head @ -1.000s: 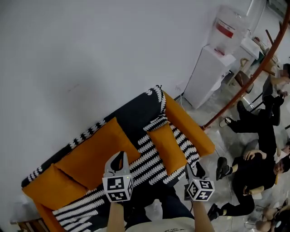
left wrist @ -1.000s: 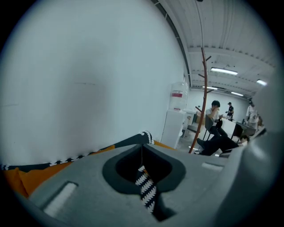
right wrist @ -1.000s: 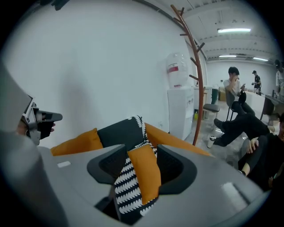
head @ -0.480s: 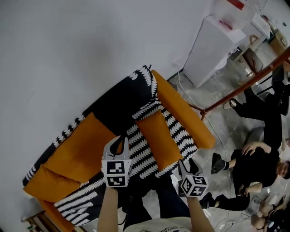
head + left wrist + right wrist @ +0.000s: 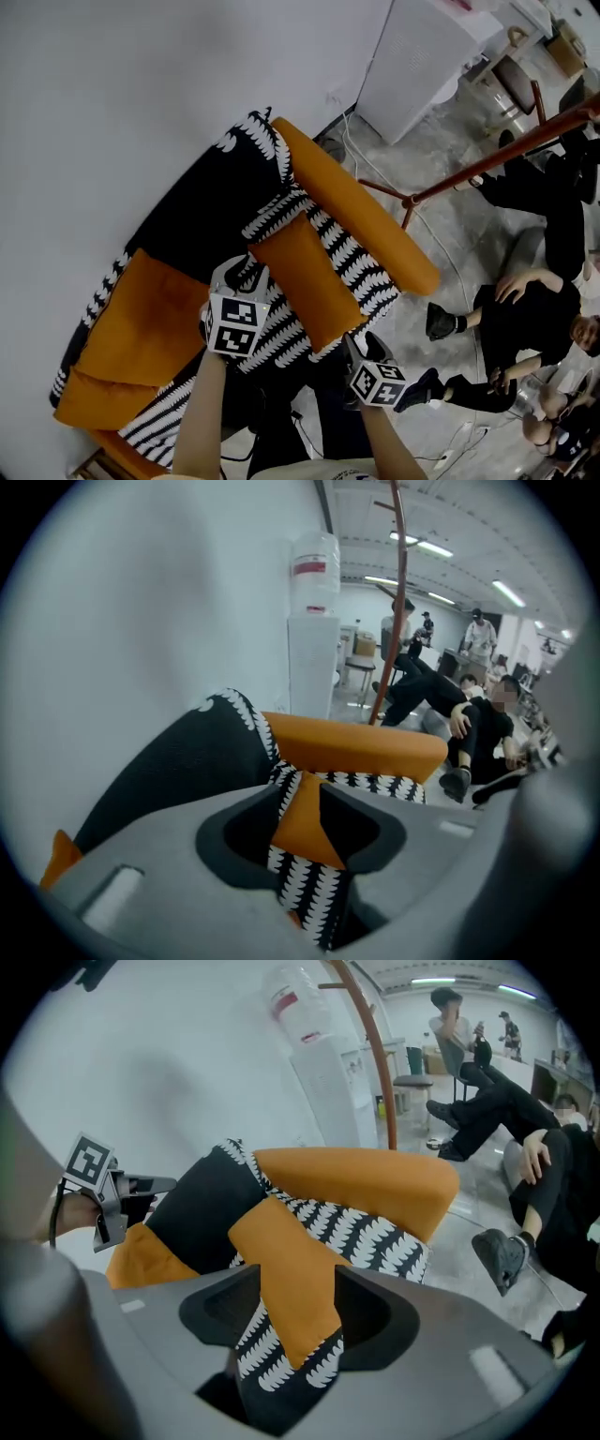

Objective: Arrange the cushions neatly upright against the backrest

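Note:
A small orange cushion (image 5: 302, 281) lies flat on the black-and-white patterned seat (image 5: 361, 272) of a sofa with a black backrest (image 5: 202, 202) and an orange armrest (image 5: 352, 211). My left gripper (image 5: 237, 274) hangs over the cushion's back-left end. Its jaws have just been opening and stand apart, and the cushion (image 5: 305, 817) shows in the gap, untouched. My right gripper (image 5: 362, 343) is open at the seat's front edge, lined up with the cushion (image 5: 286, 1283); its jaws have been widening. Two larger orange cushions (image 5: 141, 319) lie at the sofa's left end.
A white water dispenser (image 5: 412, 66) stands beyond the armrest by the wall. A brown metal rail (image 5: 487, 159) slants across the floor at the right. People in dark clothes (image 5: 530, 309) sit on the floor at the right.
Both grippers have sunk toward the seat. The left one has moved in over the small cushion's back end and its jaws have parted. The sofa has slid left in the head view.

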`<state>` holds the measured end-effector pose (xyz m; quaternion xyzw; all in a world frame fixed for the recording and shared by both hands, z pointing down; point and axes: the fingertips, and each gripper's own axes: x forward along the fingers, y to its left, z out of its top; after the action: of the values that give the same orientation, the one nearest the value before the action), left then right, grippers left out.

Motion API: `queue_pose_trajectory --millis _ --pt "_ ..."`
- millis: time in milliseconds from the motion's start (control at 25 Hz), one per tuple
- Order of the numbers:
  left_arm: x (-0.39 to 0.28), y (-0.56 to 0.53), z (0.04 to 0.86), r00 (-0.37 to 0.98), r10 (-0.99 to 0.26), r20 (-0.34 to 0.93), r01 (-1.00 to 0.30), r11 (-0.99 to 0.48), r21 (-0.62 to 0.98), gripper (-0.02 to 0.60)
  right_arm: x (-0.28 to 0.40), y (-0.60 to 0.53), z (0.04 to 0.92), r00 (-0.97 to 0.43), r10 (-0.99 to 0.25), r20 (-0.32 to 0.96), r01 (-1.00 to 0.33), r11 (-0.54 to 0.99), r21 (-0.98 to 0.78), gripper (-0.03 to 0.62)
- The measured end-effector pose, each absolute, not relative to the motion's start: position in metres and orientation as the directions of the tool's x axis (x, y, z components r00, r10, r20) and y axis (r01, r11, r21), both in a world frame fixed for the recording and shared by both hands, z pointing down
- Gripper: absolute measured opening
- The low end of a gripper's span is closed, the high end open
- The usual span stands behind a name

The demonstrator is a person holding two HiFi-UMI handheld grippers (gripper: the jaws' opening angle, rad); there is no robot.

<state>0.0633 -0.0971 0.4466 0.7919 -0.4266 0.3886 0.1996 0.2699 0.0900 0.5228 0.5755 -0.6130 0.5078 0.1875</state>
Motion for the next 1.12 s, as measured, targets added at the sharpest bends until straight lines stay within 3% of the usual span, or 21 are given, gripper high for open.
queue_pose_trajectory --millis 360,520,680,920,1120 --pt "0.091 -0.119 0.54 0.367 -0.255 0.895 -0.667 -0.742 0.063 0.256 0.267 0.11 0.579 -0.257 -0.404 0.878 -0.864 -0.311 -0.396 0.281" --pt "0.098 -0.129 0.585 0.356 -0.106 0.928 -0.55 -0.827 0.117 0.346 0.253 0.108 0.607 -0.283 -0.362 0.888 -0.844 -0.344 -0.41 0.331" --pt "0.111 -0.129 0.62 0.317 0.044 0.947 -0.492 -0.846 0.204 0.38 0.245 0.11 0.631 -0.353 -0.284 0.891 -0.826 -0.354 -0.44 0.404" --pt "0.131 -0.133 0.648 0.309 0.208 0.928 -0.37 -0.873 0.319 0.377 0.246 0.095 0.649 -0.314 -0.222 0.923 -0.846 -0.376 -0.378 0.397" --pt "0.134 -0.12 0.667 0.249 0.208 0.946 -0.372 -0.881 0.292 0.328 0.246 0.098 0.661 -0.333 -0.232 0.914 -0.842 -0.363 -0.398 0.354"
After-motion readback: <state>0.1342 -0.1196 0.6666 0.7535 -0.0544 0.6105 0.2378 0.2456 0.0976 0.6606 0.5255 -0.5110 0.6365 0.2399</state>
